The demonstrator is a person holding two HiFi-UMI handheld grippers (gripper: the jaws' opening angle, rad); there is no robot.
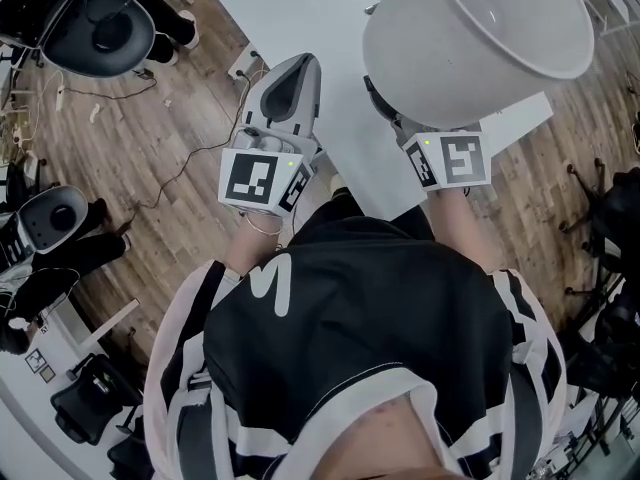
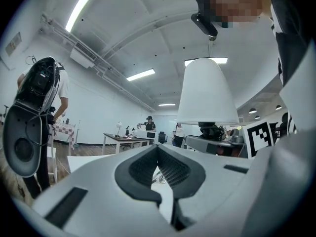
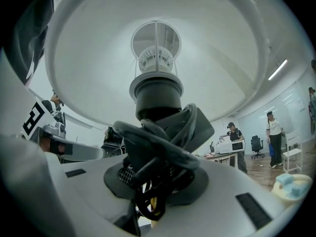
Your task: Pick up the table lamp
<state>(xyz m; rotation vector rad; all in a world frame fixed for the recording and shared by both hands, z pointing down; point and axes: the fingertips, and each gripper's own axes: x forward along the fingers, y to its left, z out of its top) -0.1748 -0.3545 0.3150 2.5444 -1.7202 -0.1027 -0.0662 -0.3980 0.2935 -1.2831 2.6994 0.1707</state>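
Note:
The table lamp's white shade [image 1: 480, 38] fills the upper right of the head view, tilted over the white table [image 1: 300, 8]. My right gripper [image 1: 400, 123] reaches under it, its tips hidden by the shade. In the right gripper view the jaws [image 3: 155, 174] are shut on the lamp's dark stem [image 3: 157, 102], which is wrapped in its black cord, with the shade's inside [image 3: 89, 58] above. My left gripper [image 1: 292, 73] sits left of the lamp, shut and empty [image 2: 159, 154]. From the left gripper view, the shade [image 2: 207, 93] stands up at the right.
A black office chair [image 1: 100, 28] stands on the wooden floor at the upper left, with cables trailing near it. Further chairs and stands crowd the right edge [image 1: 610, 218]. People and tables [image 2: 123, 139] are far across the room.

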